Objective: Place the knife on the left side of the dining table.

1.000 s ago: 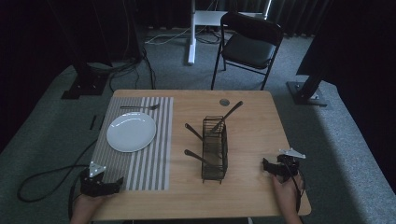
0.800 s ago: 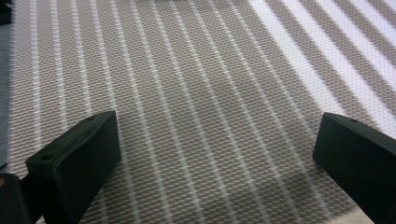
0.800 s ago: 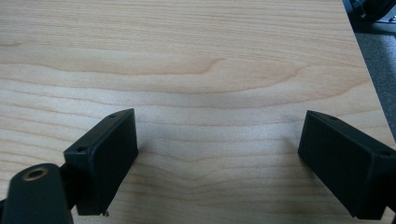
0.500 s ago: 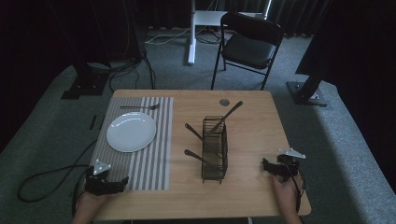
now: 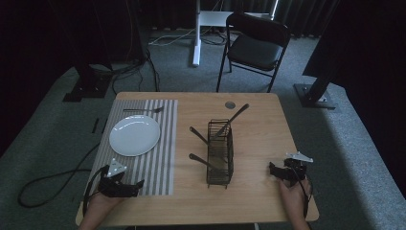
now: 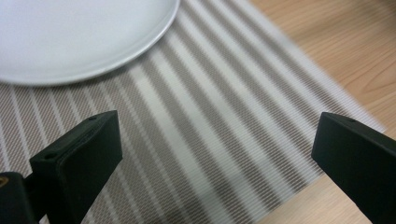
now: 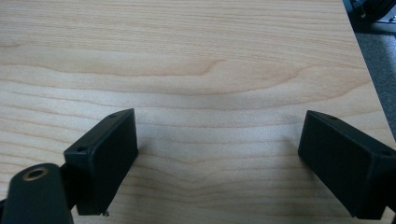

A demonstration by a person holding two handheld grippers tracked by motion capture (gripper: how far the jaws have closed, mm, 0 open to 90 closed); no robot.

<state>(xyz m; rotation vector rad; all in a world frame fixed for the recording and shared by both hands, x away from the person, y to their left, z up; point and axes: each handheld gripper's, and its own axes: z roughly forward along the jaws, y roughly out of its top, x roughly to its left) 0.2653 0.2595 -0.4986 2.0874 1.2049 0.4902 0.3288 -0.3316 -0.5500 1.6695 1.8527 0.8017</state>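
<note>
Both tools are released, holding nothing: the left tool (image 5: 136,184) hovers over the striped mat (image 5: 153,158) just below the plate (image 5: 134,135), the right tool (image 5: 274,170) right of the wire basket (image 5: 220,153). A careless reach could tip that basket, spilling its utensils (image 5: 231,120) across the bench (image 5: 268,124).

Count taken from the high view. One bench (image 5: 268,120), centre of frame. One striped placemat (image 5: 165,143) on its left half. One white plate (image 5: 134,135) on the placemat. One fork (image 5: 142,110) above the plate. One wire basket (image 5: 220,153), mid-frame. Three dark-handled utensils: one (image 5: 231,120) leaning out at upper right, two (image 5: 198,135) (image 5: 203,162) projecting left. One folding chair (image 5: 256,45), top centre. Two grippers: left (image 5: 136,185), right (image 5: 271,168).
</note>
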